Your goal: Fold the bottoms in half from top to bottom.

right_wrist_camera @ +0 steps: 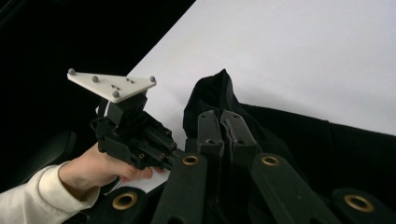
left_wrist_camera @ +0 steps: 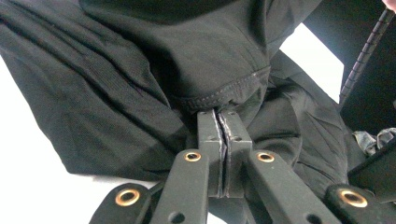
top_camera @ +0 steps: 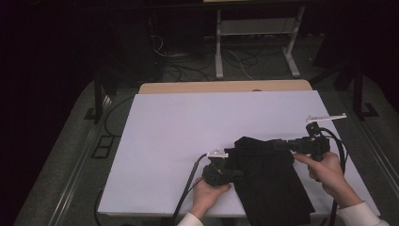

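Black cloth point(top_camera: 270, 181), a garment of some kind, lies crumpled on the white sheet point(top_camera: 188, 136) that covers the table, at the near edge between the person's two hands, with its lower end hanging slightly over that edge. The left gripper point(top_camera: 235, 174) has its jaws pressed together on a stitched hem of the fabric, as the left gripper view makes plain, where the seam point(left_wrist_camera: 224, 93) sits just above the closed tips. The right gripper point(top_camera: 282, 145) reaches in from the right over the cloth's upper edge; in the right gripper view its jaws also stand together, with a peak of fabric point(right_wrist_camera: 219, 86) bunched right at their tips, and they appear to pinch it, though the dark cloth against the dark jaws makes this hard to confirm. Judging from here, the main risk is a thin pinch: either grip may slip off if the hands pull apart sharply, and the slick-looking cloth could then slump back into a heap. Each grip might also have caught more than one layer, so a fold would come out uneven. Cloth overhanging the near edge could drag the rest off the sheet if released. No brand, label or legible writing can be made out on the cloth or the grippers.
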`<action>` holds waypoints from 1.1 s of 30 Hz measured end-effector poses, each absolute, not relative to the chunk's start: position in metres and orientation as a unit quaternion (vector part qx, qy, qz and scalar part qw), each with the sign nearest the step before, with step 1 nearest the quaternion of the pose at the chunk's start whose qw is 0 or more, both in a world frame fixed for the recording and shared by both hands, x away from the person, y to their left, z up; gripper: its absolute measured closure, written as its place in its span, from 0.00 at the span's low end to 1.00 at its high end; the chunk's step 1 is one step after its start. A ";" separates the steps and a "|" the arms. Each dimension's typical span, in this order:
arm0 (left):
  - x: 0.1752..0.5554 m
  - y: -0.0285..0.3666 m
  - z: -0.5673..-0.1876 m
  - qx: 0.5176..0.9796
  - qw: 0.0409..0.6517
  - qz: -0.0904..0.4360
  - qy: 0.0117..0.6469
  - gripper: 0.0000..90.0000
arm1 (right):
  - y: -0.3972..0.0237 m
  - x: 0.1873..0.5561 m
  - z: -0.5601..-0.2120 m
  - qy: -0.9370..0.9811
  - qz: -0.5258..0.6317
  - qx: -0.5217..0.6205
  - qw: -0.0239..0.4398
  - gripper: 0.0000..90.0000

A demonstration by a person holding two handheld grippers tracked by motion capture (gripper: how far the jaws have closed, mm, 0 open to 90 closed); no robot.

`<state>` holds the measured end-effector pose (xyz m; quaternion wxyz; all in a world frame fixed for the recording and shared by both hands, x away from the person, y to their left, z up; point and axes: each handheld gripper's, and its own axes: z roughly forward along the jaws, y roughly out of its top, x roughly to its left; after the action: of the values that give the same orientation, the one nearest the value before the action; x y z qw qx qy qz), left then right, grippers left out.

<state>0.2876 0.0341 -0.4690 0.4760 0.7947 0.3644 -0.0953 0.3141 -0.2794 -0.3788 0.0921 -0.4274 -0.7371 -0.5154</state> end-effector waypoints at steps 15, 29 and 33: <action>0.286 0.034 -0.469 0.795 0.478 -0.095 0.362 0.96 | -0.293 0.298 -0.381 -0.732 -0.518 -0.433 0.091 0.95; 0.284 0.043 -0.468 0.789 0.489 -0.094 0.361 0.88 | -0.300 0.267 -0.383 -0.731 -0.523 -0.428 0.094 0.95; 0.281 0.054 -0.461 0.775 0.510 -0.095 0.362 0.75 | -0.303 0.258 -0.385 -0.729 -0.525 -0.427 0.100 0.95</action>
<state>0.2811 0.0543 -0.4613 0.5103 0.7745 0.3615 -0.0949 0.2582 -0.3033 -0.3847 0.1000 -0.4272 -0.7293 -0.5250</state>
